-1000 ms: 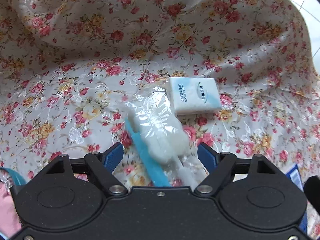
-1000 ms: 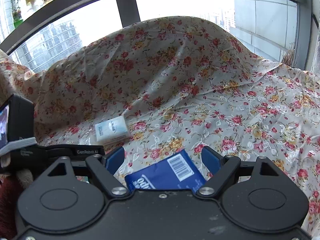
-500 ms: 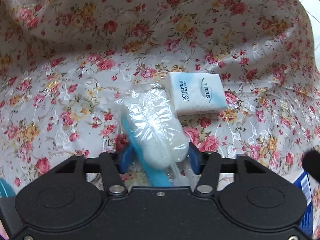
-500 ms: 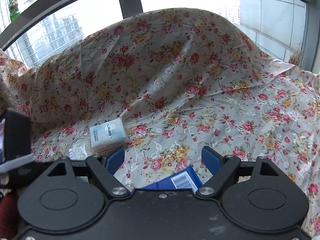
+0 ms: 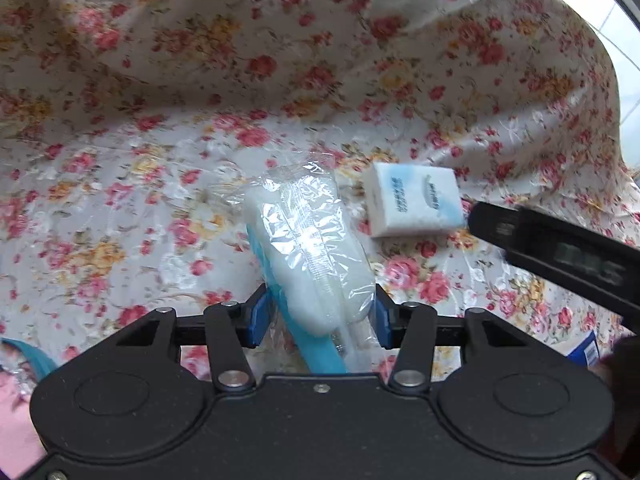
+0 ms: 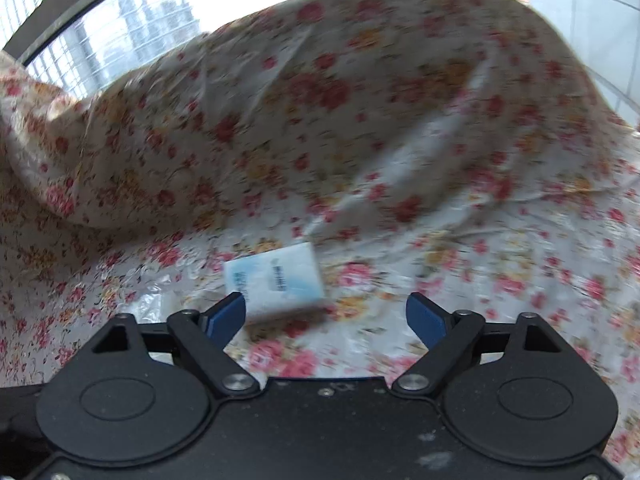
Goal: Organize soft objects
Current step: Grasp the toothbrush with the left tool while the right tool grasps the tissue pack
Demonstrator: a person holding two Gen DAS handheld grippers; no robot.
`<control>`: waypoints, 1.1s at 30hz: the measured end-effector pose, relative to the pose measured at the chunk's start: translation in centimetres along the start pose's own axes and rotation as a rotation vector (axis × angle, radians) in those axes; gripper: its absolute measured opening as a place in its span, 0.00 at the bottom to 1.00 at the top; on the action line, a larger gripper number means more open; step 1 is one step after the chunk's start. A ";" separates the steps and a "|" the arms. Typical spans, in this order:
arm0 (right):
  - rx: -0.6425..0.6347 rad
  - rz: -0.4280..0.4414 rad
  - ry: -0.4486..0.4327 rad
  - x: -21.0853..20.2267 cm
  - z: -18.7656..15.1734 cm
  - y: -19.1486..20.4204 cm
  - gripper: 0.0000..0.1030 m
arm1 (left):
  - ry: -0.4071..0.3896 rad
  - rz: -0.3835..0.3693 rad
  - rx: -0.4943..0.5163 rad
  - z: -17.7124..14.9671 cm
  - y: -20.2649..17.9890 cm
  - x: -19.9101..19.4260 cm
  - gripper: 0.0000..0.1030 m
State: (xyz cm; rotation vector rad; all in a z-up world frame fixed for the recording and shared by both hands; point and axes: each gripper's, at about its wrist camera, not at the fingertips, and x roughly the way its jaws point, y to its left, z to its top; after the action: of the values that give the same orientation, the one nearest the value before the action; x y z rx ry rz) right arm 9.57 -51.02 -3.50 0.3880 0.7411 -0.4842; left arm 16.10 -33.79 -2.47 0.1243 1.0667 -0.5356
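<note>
At the far left edge of the left wrist view, a teal strip [image 5: 30,354] and something pink [image 5: 12,408] peek in beside the tool body. In the middle, the left tongs [image 5: 318,316] are pinching a plastic-wrapped white sponge brush with a blue handle [image 5: 310,248], its blue pads [image 5: 256,316] pressed against the wrapper on both sides. Just right of the brush's far end, a white and blue tissue pack [image 5: 412,206] lies flat on the floral cloth [image 5: 160,120] covering the surface. Further right, a blurred black part of the other tool [image 5: 560,252] crosses the view, with a blue package corner [image 5: 584,350] below it.

In the right wrist view, the right tongs [image 6: 324,314] are spread wide with nothing between them, and the tissue pack [image 6: 276,280] lies just beyond the left pad [image 6: 226,316]; the view is motion-blurred
</note>
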 end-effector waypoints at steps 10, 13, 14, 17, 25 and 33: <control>-0.054 0.012 0.063 4.5 1.1 2.6 1.00 | 0.015 0.019 -0.031 0.4 1.7 -0.2 0.48; -0.084 -0.003 0.079 5.6 0.9 3.2 1.00 | 0.025 0.017 -0.032 0.4 1.7 0.2 0.48; -0.091 -0.011 0.085 6.0 0.9 3.3 1.00 | 0.030 0.017 -0.034 0.4 1.8 0.4 0.48; -0.095 -0.014 0.097 6.6 0.7 3.5 1.00 | 0.042 0.016 -0.038 0.2 1.9 0.6 0.48; -0.106 -0.013 0.141 7.9 0.2 3.8 0.72 | 0.053 0.015 -0.031 0.2 1.9 0.3 0.48; -0.111 0.015 0.101 5.8 0.0 3.5 0.71 | 0.046 0.008 -0.024 -0.2 1.7 -0.7 0.48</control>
State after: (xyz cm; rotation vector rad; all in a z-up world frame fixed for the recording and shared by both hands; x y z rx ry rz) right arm 15.19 -49.74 -7.03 0.3154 0.8579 -0.4091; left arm 16.50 -32.04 -2.19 0.1203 1.1164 -0.5149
